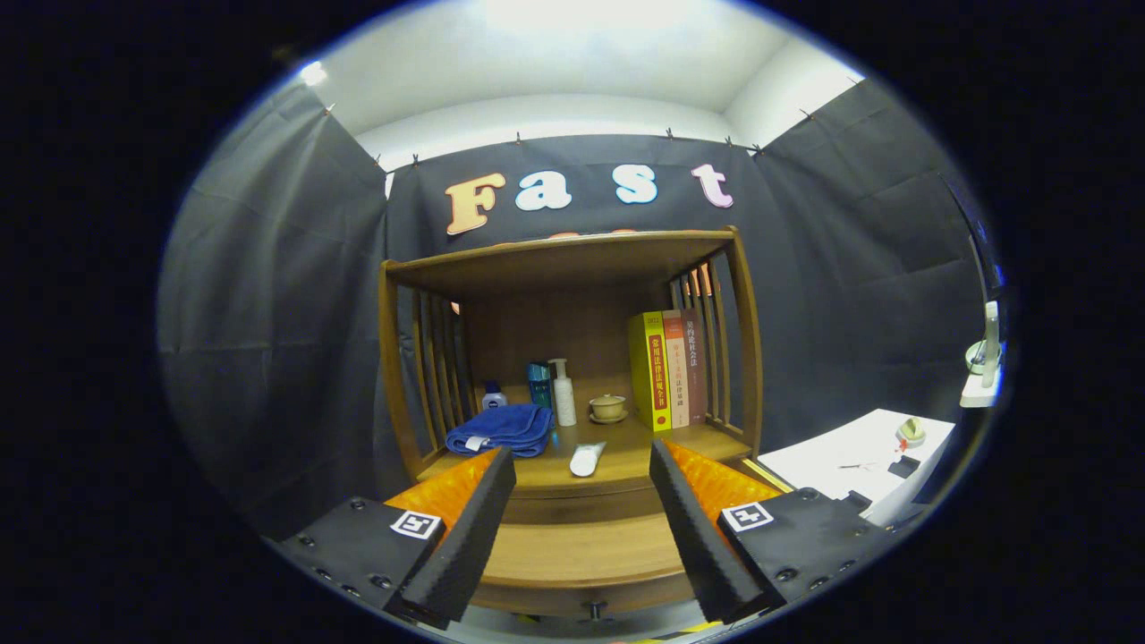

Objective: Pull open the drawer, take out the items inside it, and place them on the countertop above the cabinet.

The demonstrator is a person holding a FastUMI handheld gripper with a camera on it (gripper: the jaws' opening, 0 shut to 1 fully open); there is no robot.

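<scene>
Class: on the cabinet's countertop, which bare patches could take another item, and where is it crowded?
Bare wood lies between the white tube and the books, ahead of the cup. The back-left is crowded: blue towel, bottles. The gripper has its fingers open.

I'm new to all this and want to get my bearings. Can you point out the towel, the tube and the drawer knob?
Towel [501,429]: gripper view, middle of the folded cloth.
Tube [586,460]: gripper view, middle of its body.
Drawer knob [594,611]: gripper view, its round head.
Gripper [582,483]: gripper view, open, midway between the fingertips.
</scene>
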